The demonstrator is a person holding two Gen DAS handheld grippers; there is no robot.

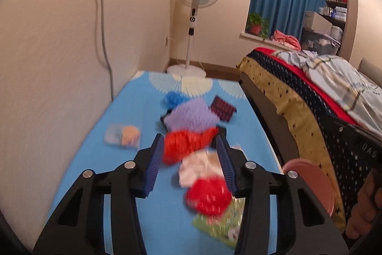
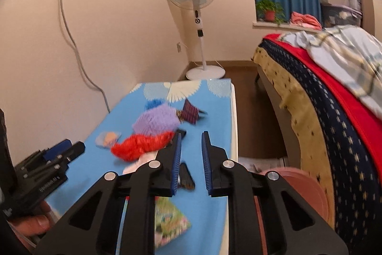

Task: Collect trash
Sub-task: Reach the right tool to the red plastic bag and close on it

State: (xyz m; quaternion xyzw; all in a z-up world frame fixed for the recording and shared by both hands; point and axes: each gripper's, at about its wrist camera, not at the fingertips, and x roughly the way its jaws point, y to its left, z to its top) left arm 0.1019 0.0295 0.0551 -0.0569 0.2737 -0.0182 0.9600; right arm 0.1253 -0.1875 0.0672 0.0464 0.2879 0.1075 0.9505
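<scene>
Tilting downward over the blue table [image 1: 133, 111], both hand-held grippers, left [image 1: 189, 142] and right [image 2: 191, 142], gape empty.

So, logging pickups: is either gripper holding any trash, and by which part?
Nothing held: left gripper and right gripper both stand open, pads bare.

Motion blur over the litter on the blue tablecloth [image 1: 78, 154]: red tuft [image 1: 207, 195], orange-red scrap [image 1: 183, 145], lilac fluffy piece [image 1: 188, 116] and a pale packet [image 1: 121, 135], its print unreadable. Green printed wrapper [image 2: 167, 219] partly behind the right gripper's [image 2: 191, 154] arm. Pink bin [image 1: 310, 183] shows only a rim, the rest behind the gripper body. Bed [image 2: 322, 111] cut by the right edge. Shelf contents [image 1: 334, 8] too small to tell
</scene>
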